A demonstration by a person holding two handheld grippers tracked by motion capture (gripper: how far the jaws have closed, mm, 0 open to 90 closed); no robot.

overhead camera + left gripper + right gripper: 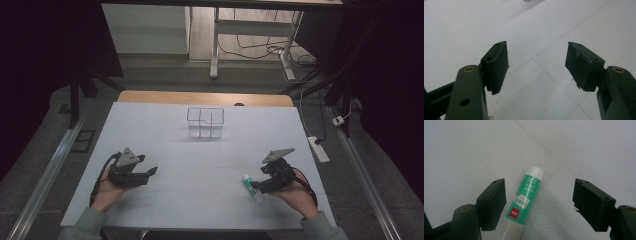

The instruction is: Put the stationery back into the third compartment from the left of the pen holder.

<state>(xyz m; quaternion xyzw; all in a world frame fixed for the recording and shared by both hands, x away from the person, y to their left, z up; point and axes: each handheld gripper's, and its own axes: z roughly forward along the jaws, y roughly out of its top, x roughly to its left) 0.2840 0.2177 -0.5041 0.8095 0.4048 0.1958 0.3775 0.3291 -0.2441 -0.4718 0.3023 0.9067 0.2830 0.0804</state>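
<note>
Right gripper [539, 202] open over glue stick [525, 200]

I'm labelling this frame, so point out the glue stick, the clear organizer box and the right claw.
glue stick [525, 198]: right gripper view, green label.
clear organizer box [205, 122]: high view, middle divider.
right claw [540, 203]: right gripper view, midway between its open fingertips.

Lab: white test table [200, 165], floor cables [260, 50].
</note>
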